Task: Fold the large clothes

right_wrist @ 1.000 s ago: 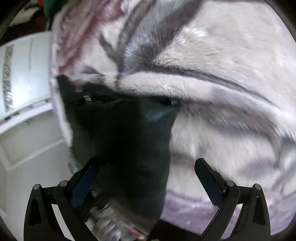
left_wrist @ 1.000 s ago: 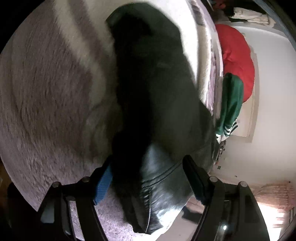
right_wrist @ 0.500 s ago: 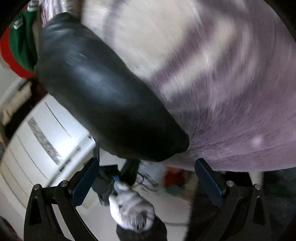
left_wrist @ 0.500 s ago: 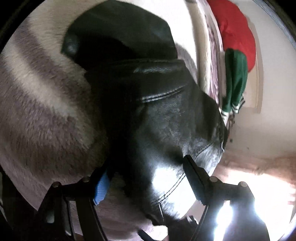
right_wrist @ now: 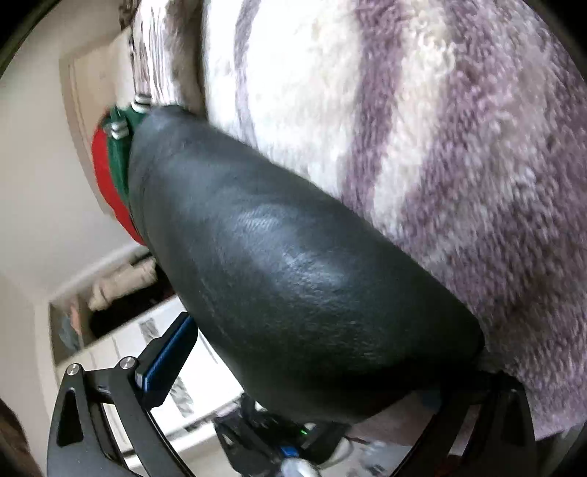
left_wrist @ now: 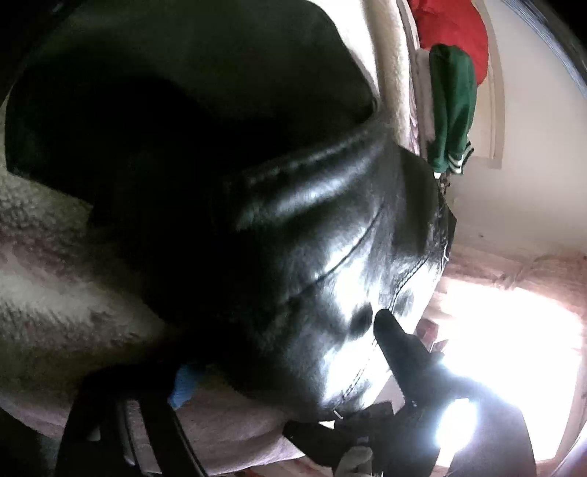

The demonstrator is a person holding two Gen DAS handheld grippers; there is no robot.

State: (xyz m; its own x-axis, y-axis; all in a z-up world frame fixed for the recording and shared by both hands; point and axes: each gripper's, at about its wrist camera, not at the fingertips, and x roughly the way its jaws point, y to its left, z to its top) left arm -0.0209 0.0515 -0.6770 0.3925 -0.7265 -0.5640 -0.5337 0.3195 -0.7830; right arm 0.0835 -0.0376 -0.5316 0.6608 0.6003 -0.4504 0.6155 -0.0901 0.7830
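A large black leather jacket (left_wrist: 227,205) lies on a fluffy purple-and-white striped blanket (right_wrist: 422,128), near the bed's edge. In the left wrist view its seamed, shiny hem fills the space between the fingers of my left gripper (left_wrist: 282,348), whose jaws stand wide apart around the fold. In the right wrist view a rounded black fold of the jacket (right_wrist: 293,279) bulges between the fingers of my right gripper (right_wrist: 330,367), also wide apart. The right finger of that gripper is hidden under the leather.
A red garment (left_wrist: 455,33) and a green one with white stripes (left_wrist: 451,110) lie beyond the jacket at the bed's edge. White walls and white drawers (right_wrist: 161,367) stand beside the bed. A bright window (left_wrist: 506,367) glares low right.
Both grippers have dropped low and close to the jacket at the bed's edge. The jacket now bulges between each pair of fingers. The jaws' width has not changed.
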